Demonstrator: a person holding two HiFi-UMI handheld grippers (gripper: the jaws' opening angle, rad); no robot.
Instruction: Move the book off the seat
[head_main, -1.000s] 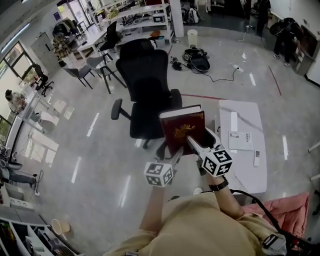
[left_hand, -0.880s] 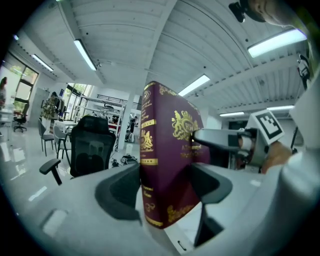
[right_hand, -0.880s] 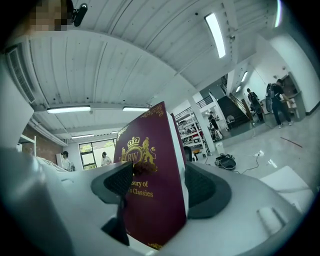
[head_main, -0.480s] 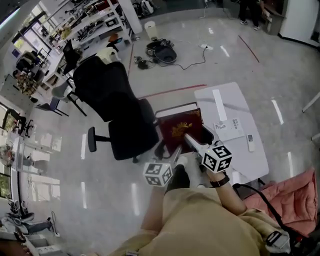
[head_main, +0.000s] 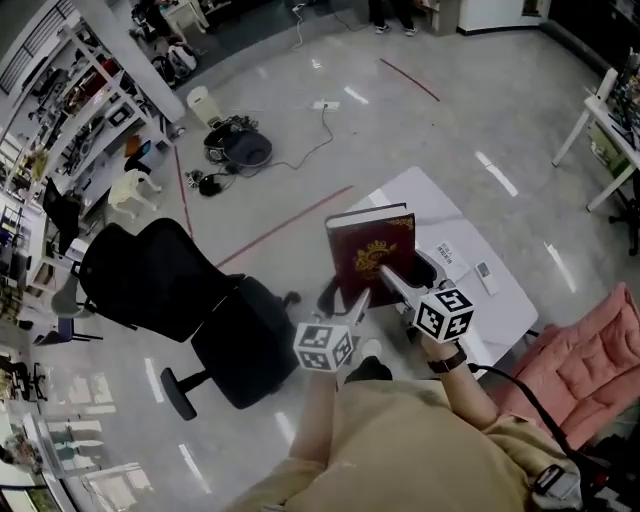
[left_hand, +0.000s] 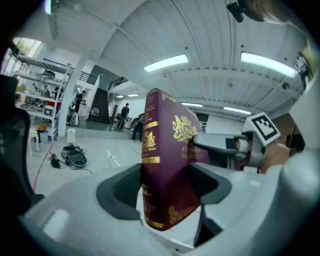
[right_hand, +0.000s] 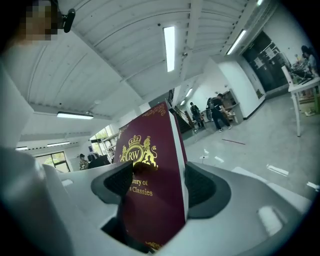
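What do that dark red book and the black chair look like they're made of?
The book: a hard board cover, seemingly in smooth maroon leatherette or coated cloth, with shiny gold-foil stamping; pale paper page edges show at the side. The chair: black, matte backrest and seat, probably mesh or fabric over a plastic frame; too distant to tell which.

Big open-plan office/lab, folks: black office chair is sitting on a glossy grey floor, shelving racks w/ gear are running along the left, cables & a bag are lying near a red tape line. Strip lights are glowing on the ribbed white ceiling, ppl are standing about in the bkgd.
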